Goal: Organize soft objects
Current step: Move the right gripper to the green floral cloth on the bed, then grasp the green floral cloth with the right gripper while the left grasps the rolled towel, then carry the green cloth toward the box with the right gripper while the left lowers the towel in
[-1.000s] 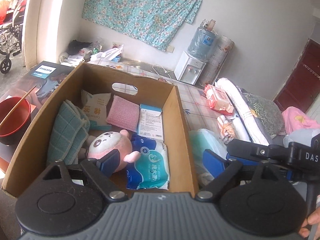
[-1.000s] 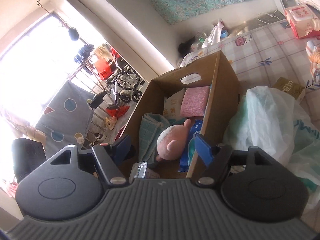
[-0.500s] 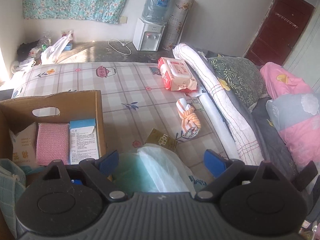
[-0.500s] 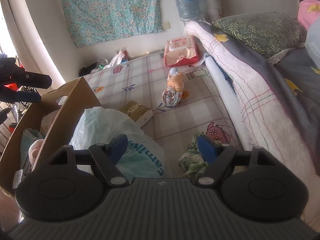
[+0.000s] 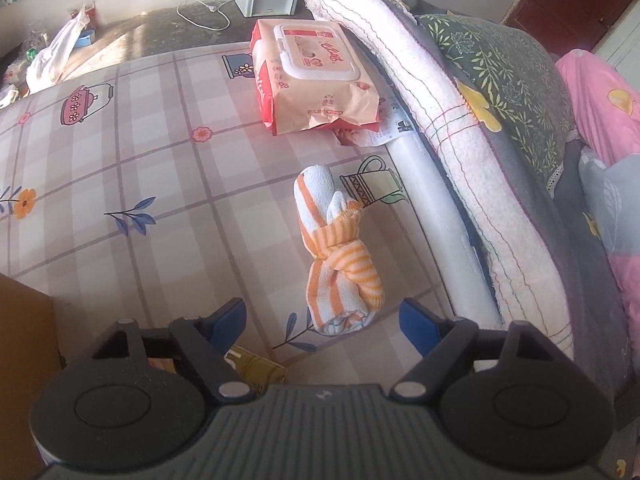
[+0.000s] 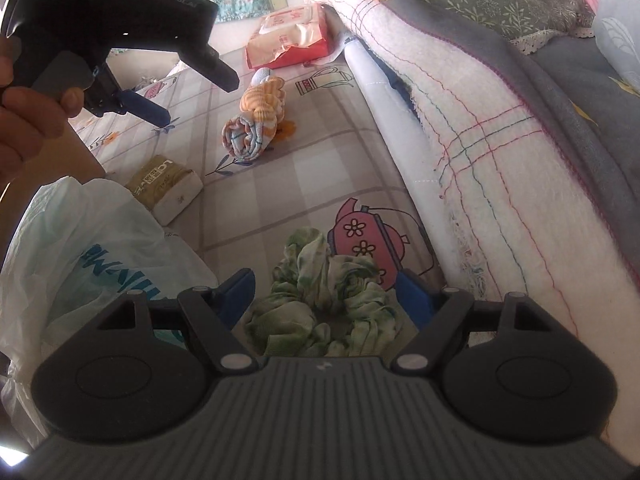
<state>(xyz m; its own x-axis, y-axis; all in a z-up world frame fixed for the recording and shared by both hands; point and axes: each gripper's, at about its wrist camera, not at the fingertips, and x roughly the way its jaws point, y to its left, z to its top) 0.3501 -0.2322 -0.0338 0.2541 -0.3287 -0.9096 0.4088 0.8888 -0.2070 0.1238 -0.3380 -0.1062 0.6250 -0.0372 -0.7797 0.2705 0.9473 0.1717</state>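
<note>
An orange-and-white striped rolled towel (image 5: 340, 256) lies on the checked bed sheet, just ahead of my open, empty left gripper (image 5: 324, 316); it also shows in the right wrist view (image 6: 256, 120). A green-and-white crumpled cloth (image 6: 324, 300) lies between the fingers of my open right gripper (image 6: 326, 292), which is low over it. The left gripper (image 6: 156, 104) shows in the right wrist view, held by a hand above the sheet. A red pack of wet wipes (image 5: 312, 76) lies farther back.
A white plastic bag (image 6: 92, 264) and a small olive tissue pack (image 6: 164, 184) lie at the left. The cardboard box corner (image 5: 20, 344) is at the left edge. A rolled white blanket (image 5: 440, 140) and pillows (image 5: 500, 64) line the right side.
Both grippers have swung away from the cardboard box toward the bed. The left now faces the striped towel; the right has dropped over the green cloth.
</note>
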